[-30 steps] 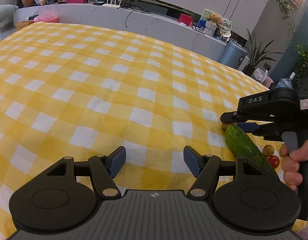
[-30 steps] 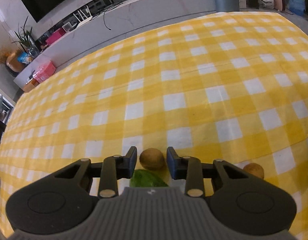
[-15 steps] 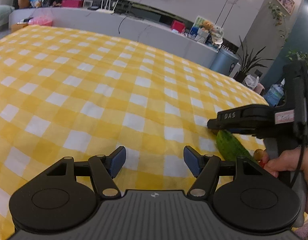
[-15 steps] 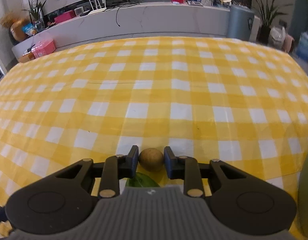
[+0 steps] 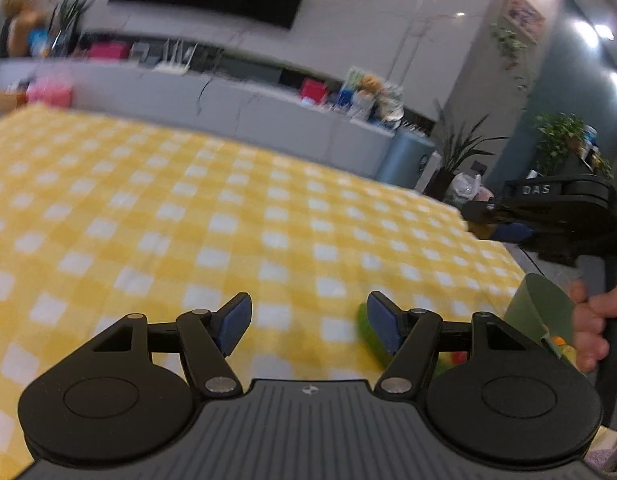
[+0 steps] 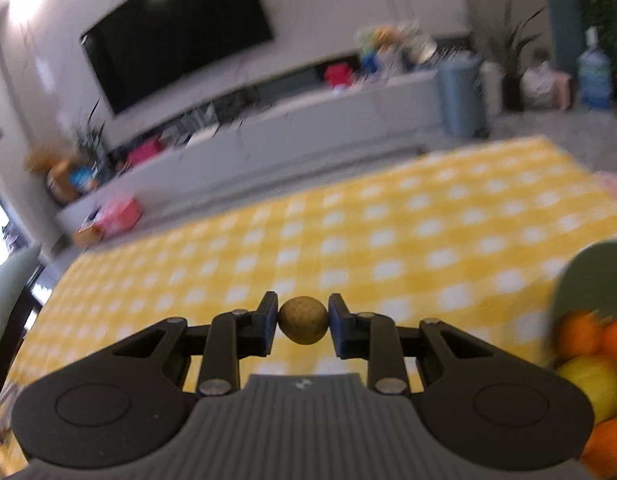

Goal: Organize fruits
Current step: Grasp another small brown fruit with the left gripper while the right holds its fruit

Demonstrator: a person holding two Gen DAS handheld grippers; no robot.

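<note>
Brown, a small round fruit (image 6: 302, 320) sits clamped in the right gripper (image 6: 302, 322) above the yellow-checked tabletop (image 6: 388, 240), near a green bowl (image 6: 588, 276) already holding fruit, while the left gripper (image 5: 308, 322) hangs apart, a cucumber (image 5: 368, 334) unsorted.

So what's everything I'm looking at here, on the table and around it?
Yellow-and-white checked tablecloth: one, covers the table.
Small round brown fruit: one, gripped above the cloth.
Green cucumber: one, on the cloth, partly hidden.
Green container: one, right edge, holding orange and yellow fruits.
Black television: one, on the wall.
Grey bin: one, beyond the table.
Left gripper: black, jaws open, empty.
Right gripper: black, jaws shut on the brown fruit.
Hand: one, holding the right gripper.
</note>
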